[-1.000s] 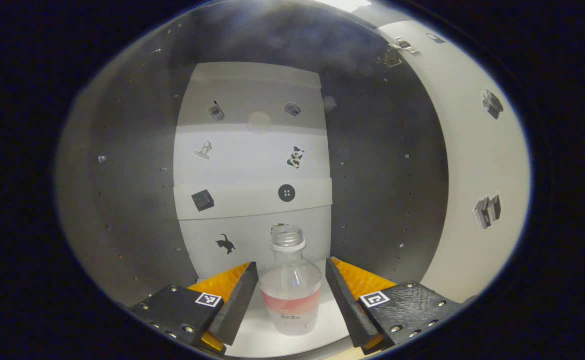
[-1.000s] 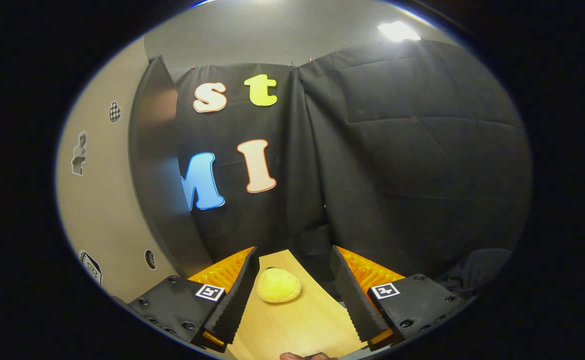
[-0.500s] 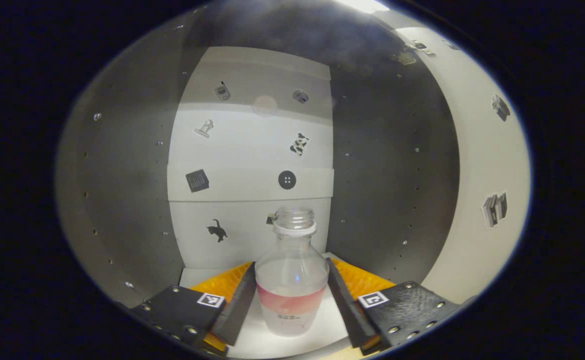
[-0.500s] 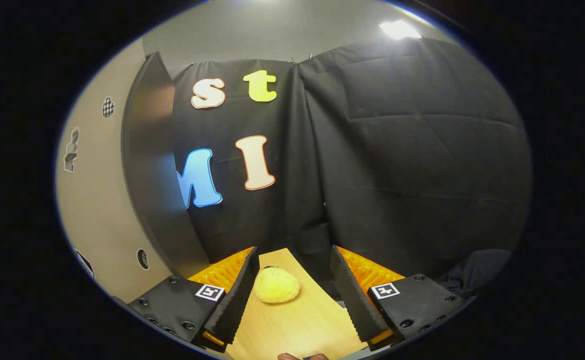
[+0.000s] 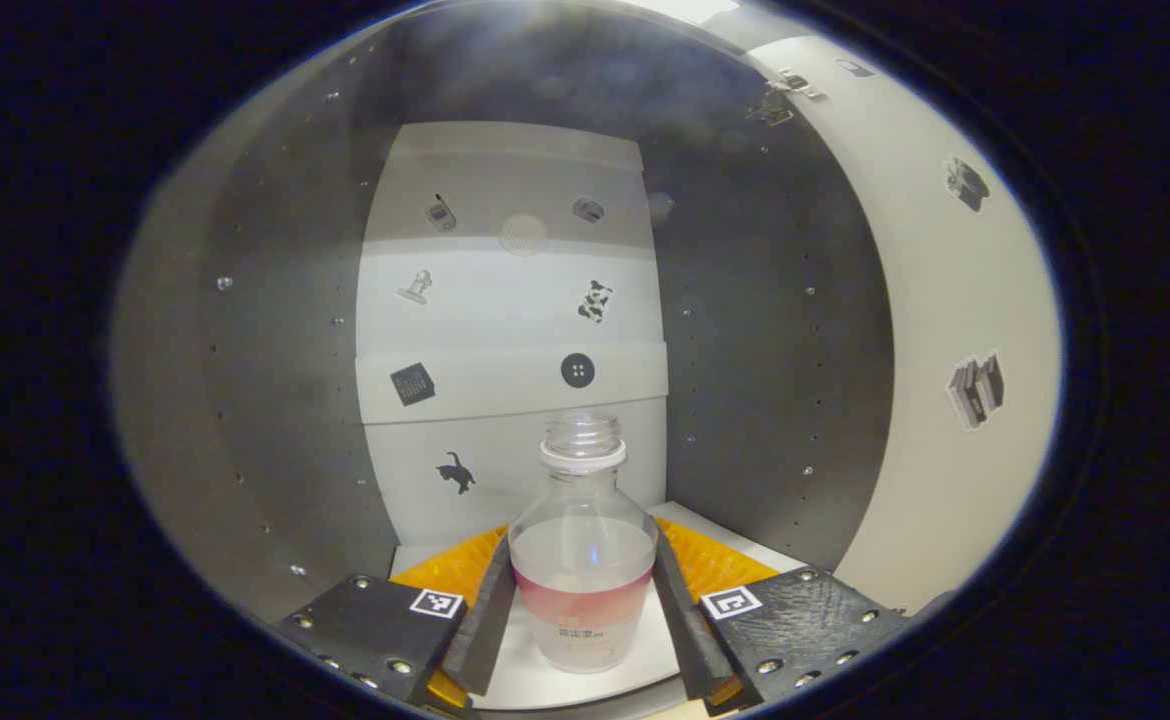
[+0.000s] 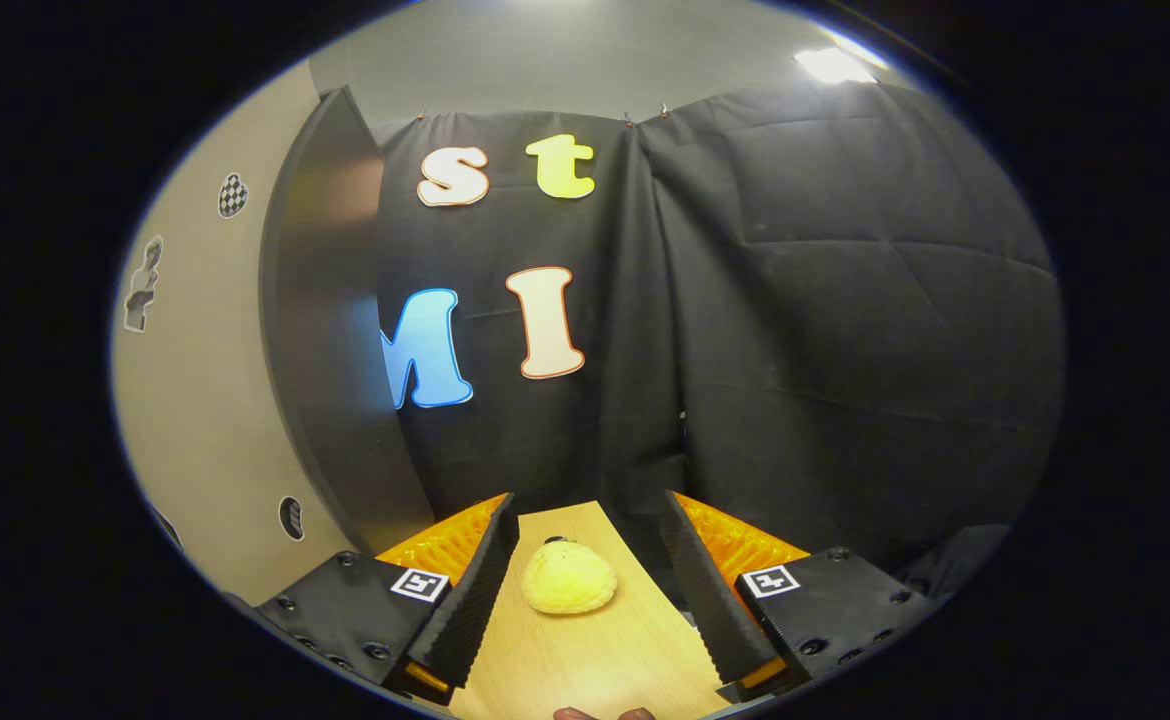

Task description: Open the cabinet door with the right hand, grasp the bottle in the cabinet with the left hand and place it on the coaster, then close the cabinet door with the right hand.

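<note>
Left gripper view, bottle (image 5: 583, 560) clamped in left tool (image 5: 583, 610)

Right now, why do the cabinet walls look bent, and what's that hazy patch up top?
Left gripper view: fisheye lens bows the dark cabinet side walls; overhead glare washes the top; the clear plastic bottle stays sharp. Right gripper view: ceiling lamp blows out; the grey cabinet door curves.

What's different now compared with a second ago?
The left claw moved forward around the bottle and closed; both fingers now press its sides. The bottle stays upright in the cabinet. The right claw stays open above the table, near the yellow object.
</note>
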The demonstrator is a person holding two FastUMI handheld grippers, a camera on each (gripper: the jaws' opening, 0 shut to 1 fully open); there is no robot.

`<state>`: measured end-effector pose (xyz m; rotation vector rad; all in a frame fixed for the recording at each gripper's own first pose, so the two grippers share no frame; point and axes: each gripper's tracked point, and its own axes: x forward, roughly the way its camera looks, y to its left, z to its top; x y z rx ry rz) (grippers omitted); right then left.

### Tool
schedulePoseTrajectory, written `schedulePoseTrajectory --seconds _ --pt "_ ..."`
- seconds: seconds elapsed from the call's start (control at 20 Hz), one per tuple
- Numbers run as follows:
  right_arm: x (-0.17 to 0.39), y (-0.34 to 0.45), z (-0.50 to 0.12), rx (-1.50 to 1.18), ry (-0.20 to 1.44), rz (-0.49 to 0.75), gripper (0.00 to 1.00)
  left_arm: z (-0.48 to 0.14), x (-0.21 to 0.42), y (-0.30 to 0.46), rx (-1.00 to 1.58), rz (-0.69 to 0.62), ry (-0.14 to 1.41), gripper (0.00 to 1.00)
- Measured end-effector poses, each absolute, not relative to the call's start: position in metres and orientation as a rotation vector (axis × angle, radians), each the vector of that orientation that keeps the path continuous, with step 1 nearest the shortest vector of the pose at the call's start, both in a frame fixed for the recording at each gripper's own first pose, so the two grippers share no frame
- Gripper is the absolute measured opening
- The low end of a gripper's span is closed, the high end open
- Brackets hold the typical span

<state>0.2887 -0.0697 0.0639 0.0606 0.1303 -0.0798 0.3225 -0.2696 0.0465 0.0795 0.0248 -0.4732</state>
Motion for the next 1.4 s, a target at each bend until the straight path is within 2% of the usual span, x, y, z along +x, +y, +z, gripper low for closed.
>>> schedulePoseTrajectory --seconds 0.25,0.6,0.65,0.7,0.8,0.95,1.15,1.2,1.4 --pt "0.282 -0.057 0.068 0.072 0.116 -0.050 0.91 0.057 0.277 -0.242 0.062 -0.471 0.005 0.70" --pt "0.237 -0.047 0.079 0.111 0.036 -0.082 0.91 0.047 0.185 -0.186 0.085 -0.487 -0.033 0.70" --pt "0.230 -0.046 0.078 0.110 0.035 -0.083 0.94 0.044 0.169 -0.174 0.093 -0.473 -0.040 0.70" --pt "0.225 -0.046 0.077 0.107 0.035 -0.086 0.91 0.037 0.156 -0.165 0.104 -0.456 -0.049 0.70" --pt "0.213 -0.044 0.077 0.104 0.030 -0.087 0.91 0.014 0.130 -0.148 0.116 -0.430 -0.038 0.73" --pt "0.198 -0.034 0.072 0.098 0.039 -0.067 0.91 -0.028 0.094 -0.127 0.134 -0.399 0.010 0.70" --pt "0.182 -0.025 0.071 0.081 0.024 -0.075 0.91 -0.078 0.053 -0.110 0.158 -0.369 0.040 0.70" --pt "0.178 -0.021 0.068 0.087 0.028 -0.070 0.85 -0.092 0.045 -0.105 0.172 -0.357 0.045 0.71" --pt "0.168 -0.017 0.056 0.150 0.059 -0.075 0.87 -0.144 0.014 -0.101 0.104 -0.334 0.073 0.70"
